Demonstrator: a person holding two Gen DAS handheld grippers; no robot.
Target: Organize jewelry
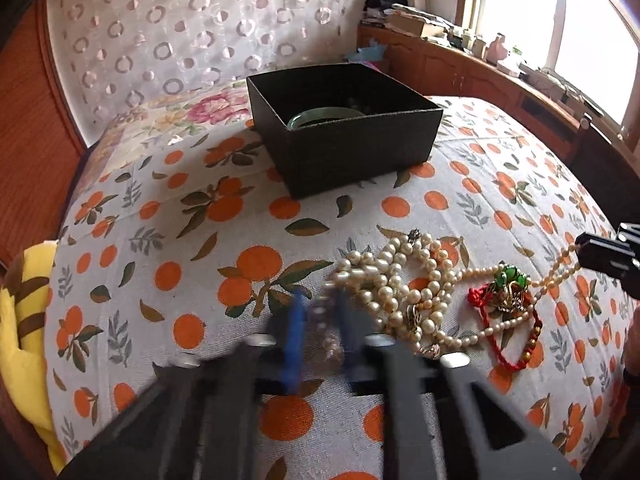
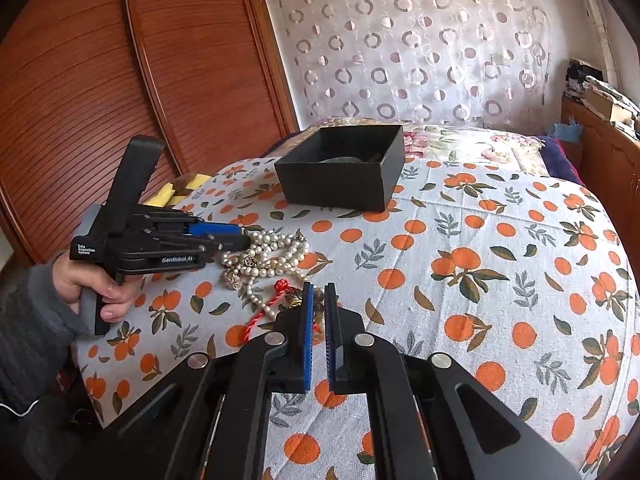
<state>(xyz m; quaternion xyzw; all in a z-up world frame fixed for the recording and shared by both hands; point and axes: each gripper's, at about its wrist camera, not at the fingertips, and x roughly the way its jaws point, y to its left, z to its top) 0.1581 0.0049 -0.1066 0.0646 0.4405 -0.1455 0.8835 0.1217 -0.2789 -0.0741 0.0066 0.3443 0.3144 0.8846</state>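
A heap of pearl necklaces (image 1: 404,284) lies on the orange-print cloth, also in the right wrist view (image 2: 266,258). Beside it lies a red cord bracelet with a green and gold pendant (image 1: 506,304), seen too in the right wrist view (image 2: 276,300). A black open box (image 1: 344,128) stands beyond with a pale green bangle (image 1: 320,117) inside; the box shows in the right wrist view (image 2: 340,168). My left gripper (image 1: 318,308), blurred, is shut on a pearl strand; it shows in the right wrist view (image 2: 240,238). My right gripper (image 2: 319,292) is nearly closed over a thin beaded strand by the red cord.
A yellow striped cushion (image 1: 24,320) lies at the left edge of the bed. A wooden sliding door (image 2: 120,80) stands at the left. A cluttered wooden cabinet (image 1: 460,60) runs under the window at the right. A patterned curtain (image 2: 420,48) hangs behind.
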